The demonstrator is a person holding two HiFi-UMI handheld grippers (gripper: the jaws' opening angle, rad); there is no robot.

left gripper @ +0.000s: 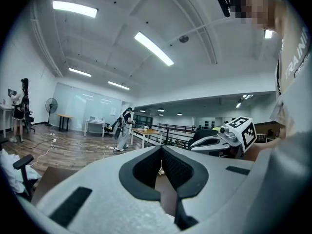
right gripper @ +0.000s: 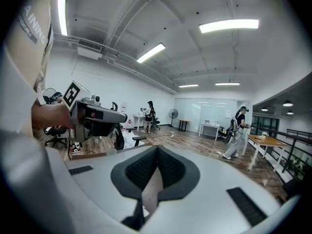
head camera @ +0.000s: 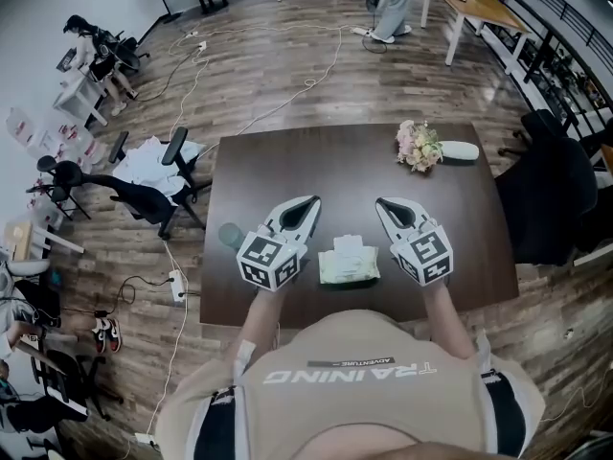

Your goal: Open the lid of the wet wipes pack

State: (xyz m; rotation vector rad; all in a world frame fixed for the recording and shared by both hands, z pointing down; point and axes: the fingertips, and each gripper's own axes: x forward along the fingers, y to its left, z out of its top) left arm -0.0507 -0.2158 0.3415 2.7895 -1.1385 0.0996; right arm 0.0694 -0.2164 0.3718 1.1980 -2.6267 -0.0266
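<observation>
The wet wipes pack (head camera: 349, 263), pale green with a white lid on top, lies flat near the front edge of the dark brown table (head camera: 335, 161). My left gripper (head camera: 312, 200) hovers just left of the pack and my right gripper (head camera: 381, 202) just right of it, both pointing away from me. Neither touches the pack. Both are shut, tips together, with nothing between them. The pack is hidden in both gripper views, where the left gripper's tips (left gripper: 161, 148) and the right gripper's tips (right gripper: 157, 148) meet over the table.
A small bouquet (head camera: 418, 146) and a white object (head camera: 460, 150) lie at the table's far right. A round greenish thing (head camera: 231, 235) sits at the left edge. A black chair (head camera: 556, 195) stands right of the table, more chairs (head camera: 144, 195) left. Cables run over the wooden floor.
</observation>
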